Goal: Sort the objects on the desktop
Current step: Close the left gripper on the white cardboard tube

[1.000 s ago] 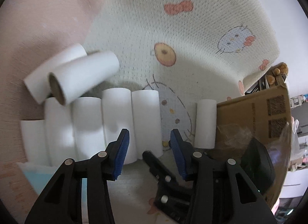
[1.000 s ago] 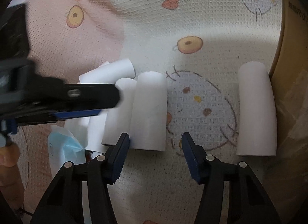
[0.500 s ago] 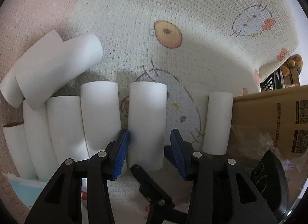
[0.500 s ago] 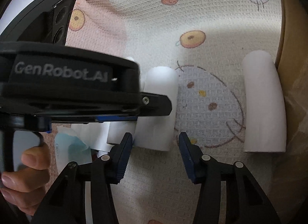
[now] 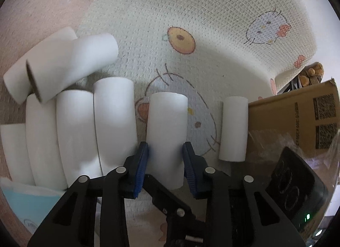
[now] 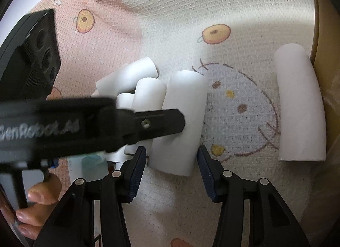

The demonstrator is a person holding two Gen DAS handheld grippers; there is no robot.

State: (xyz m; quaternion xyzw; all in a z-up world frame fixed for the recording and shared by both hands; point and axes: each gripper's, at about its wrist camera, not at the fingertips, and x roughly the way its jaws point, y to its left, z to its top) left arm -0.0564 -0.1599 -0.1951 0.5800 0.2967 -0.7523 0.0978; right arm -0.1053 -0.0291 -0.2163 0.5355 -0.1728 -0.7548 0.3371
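Several white paper rolls lie on a cartoon-print cloth (image 5: 212,13). My left gripper (image 5: 165,162) points steeply down and its jaws are closing, with the blue pads pressing both sides of one white roll (image 5: 166,128). That roll sits apart from the row of rolls (image 5: 74,132) at the left. In the right wrist view the same roll (image 6: 180,119) lies with its near end between my right gripper's (image 6: 171,162) open pads, with gaps on both sides. The left gripper's black finger (image 6: 153,123) crosses it. A single roll (image 6: 299,109) lies at the right.
A cardboard box (image 5: 308,119) stands right of the cloth, close to the single roll (image 5: 233,128). Two rolls (image 5: 63,68) lie crosswise on top of the row. A light blue packet (image 5: 25,204) is at the lower left. A person's fingers (image 6: 38,200) hold the left gripper.
The left jaws came down around the rightmost roll of the row and closed on it. That roll now sits apart from the row. The right jaws narrowed a little.
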